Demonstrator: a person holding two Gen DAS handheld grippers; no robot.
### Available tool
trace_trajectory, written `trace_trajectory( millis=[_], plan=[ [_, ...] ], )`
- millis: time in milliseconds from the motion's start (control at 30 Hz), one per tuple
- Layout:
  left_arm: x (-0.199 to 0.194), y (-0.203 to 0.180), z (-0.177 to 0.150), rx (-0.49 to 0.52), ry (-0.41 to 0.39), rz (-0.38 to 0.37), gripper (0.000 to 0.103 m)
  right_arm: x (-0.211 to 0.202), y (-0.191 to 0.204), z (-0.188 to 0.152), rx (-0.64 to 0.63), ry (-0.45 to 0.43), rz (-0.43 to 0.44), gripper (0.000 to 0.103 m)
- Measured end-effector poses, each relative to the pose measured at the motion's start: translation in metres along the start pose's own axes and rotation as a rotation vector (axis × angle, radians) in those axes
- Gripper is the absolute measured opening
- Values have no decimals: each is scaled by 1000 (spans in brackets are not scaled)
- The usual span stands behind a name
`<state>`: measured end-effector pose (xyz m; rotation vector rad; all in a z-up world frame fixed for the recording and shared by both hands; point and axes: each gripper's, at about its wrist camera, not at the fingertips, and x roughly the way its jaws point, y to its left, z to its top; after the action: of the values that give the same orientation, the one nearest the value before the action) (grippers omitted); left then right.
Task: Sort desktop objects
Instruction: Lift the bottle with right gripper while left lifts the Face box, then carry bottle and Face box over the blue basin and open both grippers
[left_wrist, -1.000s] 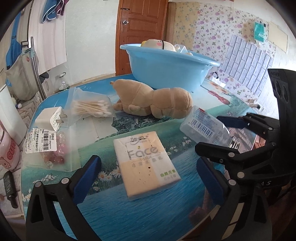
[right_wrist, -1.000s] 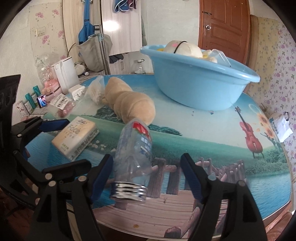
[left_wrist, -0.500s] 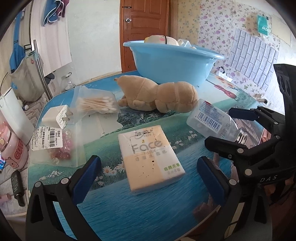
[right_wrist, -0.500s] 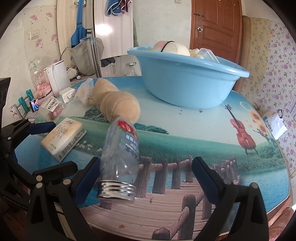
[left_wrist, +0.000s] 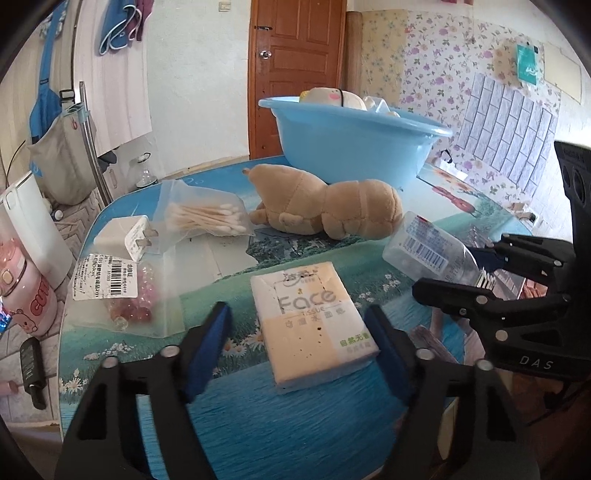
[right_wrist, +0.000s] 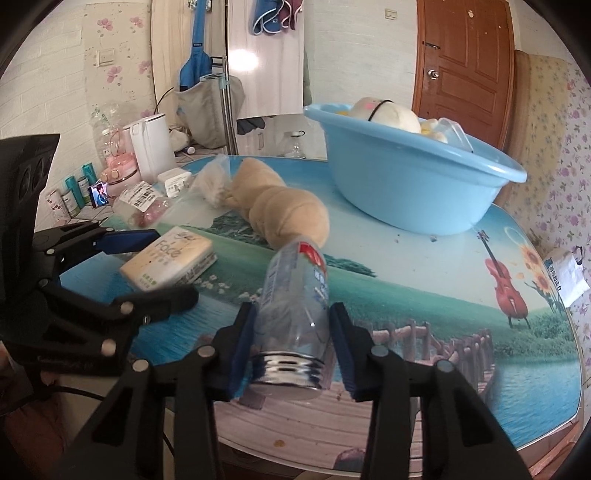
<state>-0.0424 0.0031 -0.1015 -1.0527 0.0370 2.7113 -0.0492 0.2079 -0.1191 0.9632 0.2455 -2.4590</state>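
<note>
Tabletop (left_wrist: 229, 413) with a printed landscape cover carries the items for sorting.

Left tool (left_wrist: 297, 341): jaws are closing, with the "Face" tissue pack (left_wrist: 312, 325) lying flat between the blue pads. In the left wrist view a gap shows on the left side of the pack; the right pad stands at the pack's near right corner, and contact there cannot be confirmed. The pack rests on the tabletop.

Right tool (right_wrist: 291, 345): jaws are closing, with the clear plastic bottle (right_wrist: 295, 299) between them. Both pads sit against the bottle's sides just above its silver threaded neck. The bottle points away from the tool toward 12 o'clock, its far end close to the plush toy.

Surrounding items, referenced from the tissue pack in the left wrist view:
- Tan plush toy (left_wrist: 328, 210) at 12 o'clock, lying on its side.
- Blue basin (left_wrist: 354, 144) beyond the plush toy, holding a white soft toy (left_wrist: 328, 98).
- Cotton swab bag (left_wrist: 203, 218) at 11 o'clock.
- White charger plug (left_wrist: 127, 238) at 10 o'clock, beside the swab bag.
- Bag of pink beads (left_wrist: 129, 306) with a barcode label at 9 o'clock.
- Bottle at 2 o'clock, in the right tool.
</note>
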Motion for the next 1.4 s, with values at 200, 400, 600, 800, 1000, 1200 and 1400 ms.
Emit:
trace_trajectory(
  millis=[200,400,600,800,1000,1200,1400],
  plan=[
    [-2,6,0,-28,-20,5,50,-1,-2,0,12,2,-4,41],
    [-3,6,-2,-33,-27,3,48,-1,-2,0,13,2,-5,41],
    [-4,7,0,-52,-7,-5,48,-4,-7,0,33,3,0,40],
    [-10,9,7,-80,4,-16,48,-15,-9,5,37,-15,6,40],
    [-23,7,21,-86,8,-36,48,-30,-15,15,54,-10,22,40],
    [-39,0,42,-80,-29,-69,48,-54,-27,32,81,-61,32,40],
    [-46,-11,75,-33,-81,-89,48,-65,-45,51,120,-107,1,40]
  ],
)
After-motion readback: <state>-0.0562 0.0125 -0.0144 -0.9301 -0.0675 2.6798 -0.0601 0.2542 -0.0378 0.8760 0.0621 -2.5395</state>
